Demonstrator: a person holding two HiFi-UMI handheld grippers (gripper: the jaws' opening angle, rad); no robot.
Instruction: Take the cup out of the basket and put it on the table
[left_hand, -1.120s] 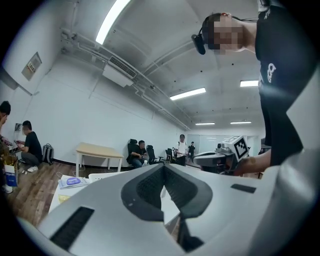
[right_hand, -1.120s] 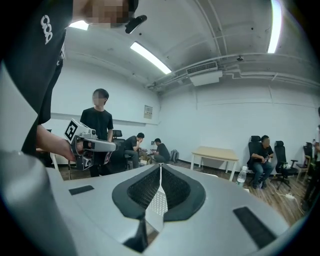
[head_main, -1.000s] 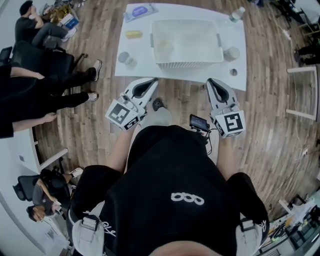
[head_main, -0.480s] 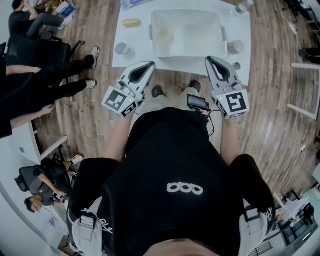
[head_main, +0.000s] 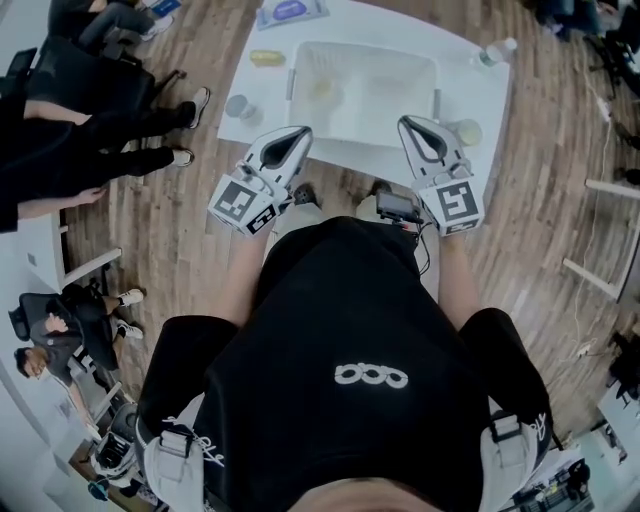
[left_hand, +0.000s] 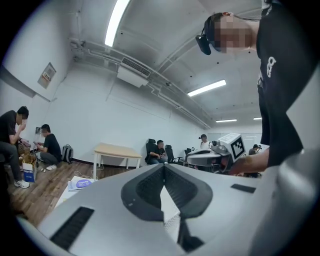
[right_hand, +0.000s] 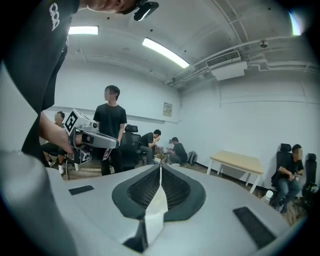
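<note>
Sitting toward the left side of the basket (head_main: 385, 95), the cup (head_main: 320, 90) shows only as a small, pale yellowish round shape, too blurred to tell its material. The basket is white and rectangular with rounded corners and a dark slot at each short end. It stands in the middle of a flat white table (head_main: 480, 90). A pale round container (head_main: 466, 132) stands just right of it, and a smaller grey one (head_main: 237, 105) lies to its left. At the table's near edge, the left gripper (head_main: 302, 132) and the right gripper (head_main: 405, 122) point toward the basket from either side, well apart from each other. Both are smooth grey moulded shells tapering to a point. Their dark ridged pads (left_hand: 150, 187) are pressed together at the tips, with nothing between either pair of jaws. Plank wood floor (head_main: 200, 250) surrounds the table.
</note>
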